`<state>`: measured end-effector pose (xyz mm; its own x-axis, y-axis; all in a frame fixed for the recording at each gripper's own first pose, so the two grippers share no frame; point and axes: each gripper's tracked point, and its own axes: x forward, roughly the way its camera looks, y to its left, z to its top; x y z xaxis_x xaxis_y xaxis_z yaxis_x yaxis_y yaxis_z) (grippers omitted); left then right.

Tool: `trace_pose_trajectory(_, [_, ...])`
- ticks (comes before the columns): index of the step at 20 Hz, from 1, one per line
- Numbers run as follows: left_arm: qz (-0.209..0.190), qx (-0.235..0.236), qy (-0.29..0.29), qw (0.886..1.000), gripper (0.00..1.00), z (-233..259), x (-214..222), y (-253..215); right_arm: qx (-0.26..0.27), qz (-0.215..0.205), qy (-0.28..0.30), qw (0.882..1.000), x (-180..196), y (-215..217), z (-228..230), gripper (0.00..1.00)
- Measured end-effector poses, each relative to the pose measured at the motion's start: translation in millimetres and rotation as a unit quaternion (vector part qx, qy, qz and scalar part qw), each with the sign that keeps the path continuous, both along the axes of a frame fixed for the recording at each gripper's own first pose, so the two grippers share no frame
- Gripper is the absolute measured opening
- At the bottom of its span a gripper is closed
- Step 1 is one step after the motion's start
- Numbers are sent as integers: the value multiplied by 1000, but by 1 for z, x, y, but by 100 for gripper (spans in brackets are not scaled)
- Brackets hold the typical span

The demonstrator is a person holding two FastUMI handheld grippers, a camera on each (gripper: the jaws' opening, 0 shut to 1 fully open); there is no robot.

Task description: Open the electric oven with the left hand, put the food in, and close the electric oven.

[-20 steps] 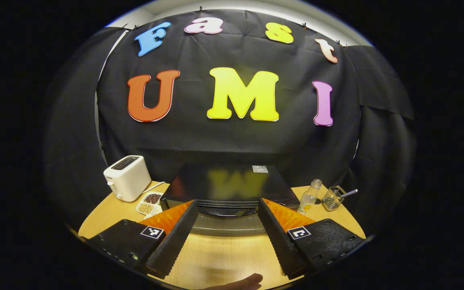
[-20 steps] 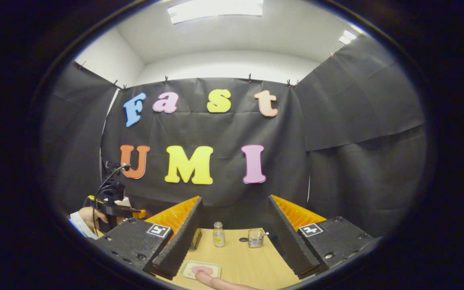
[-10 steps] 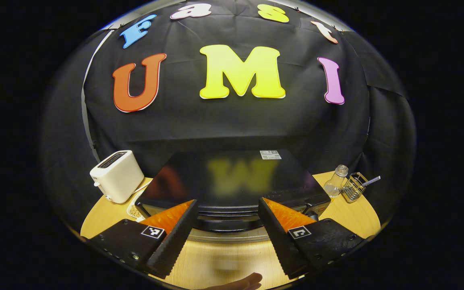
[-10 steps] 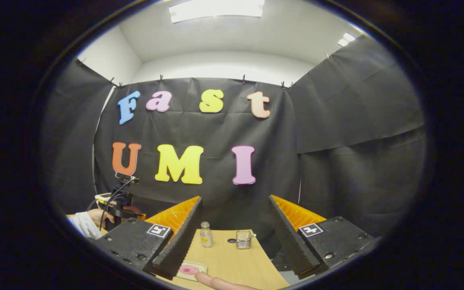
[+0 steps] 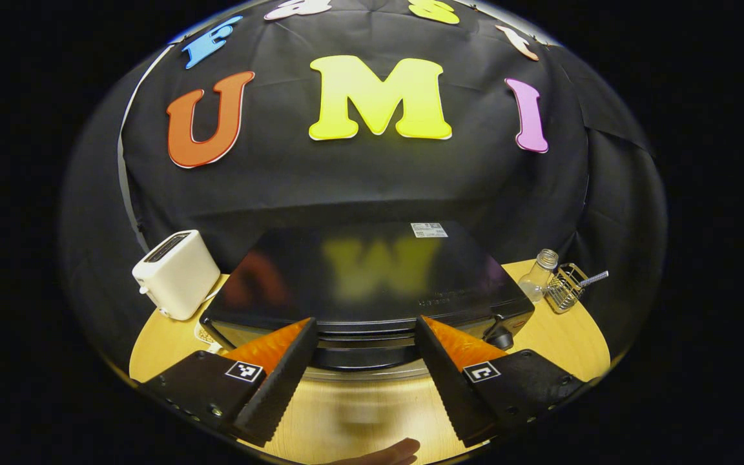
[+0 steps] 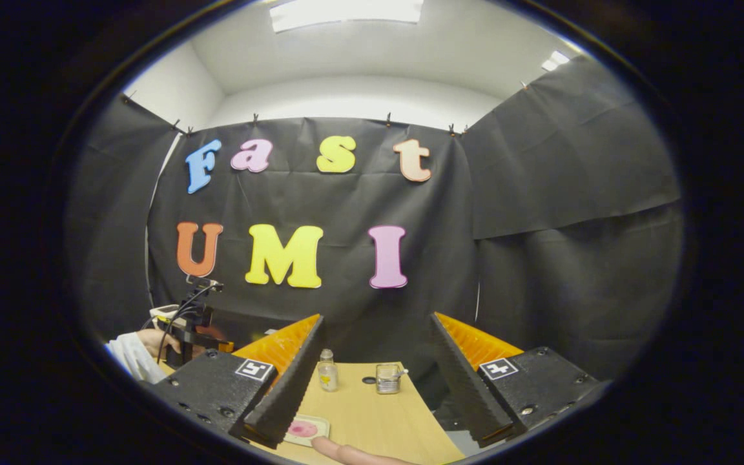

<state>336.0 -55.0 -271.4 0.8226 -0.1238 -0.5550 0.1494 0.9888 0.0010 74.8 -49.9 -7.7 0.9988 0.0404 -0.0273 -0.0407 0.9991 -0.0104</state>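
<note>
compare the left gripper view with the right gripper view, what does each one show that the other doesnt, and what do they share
Left gripper view alone: the black electric oven seen from above, door shut, with the white toaster beside it; the left gripper hangs open in front of the oven.

Right gripper view alone: the small tray with a pink piece of food near the table edge, a hand holding the other gripper far off at the left, and the right gripper, open and empty.

Both: the wooden table, the small glass bottle and the wire holder next to it.
</note>
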Motion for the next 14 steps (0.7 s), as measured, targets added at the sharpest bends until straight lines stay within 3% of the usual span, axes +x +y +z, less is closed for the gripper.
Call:
trace_pose_trajectory(1, [3, -1, 2, 1000, 97, 0, -4, 1, 0, 1, 0, 1000, -2, 2, 1, 96])
trace_pose_trajectory(3, [1, 0, 2, 1000, 97, 0, -12, 1, -4, 0, -3, 1000, -5, 2, 3, 100])
trace_pose_trajectory(14, [-3, 5, 23, 1000, 96, -29, -98, 6, -57, 4, 16, 998, -6, 17, -15, 96])
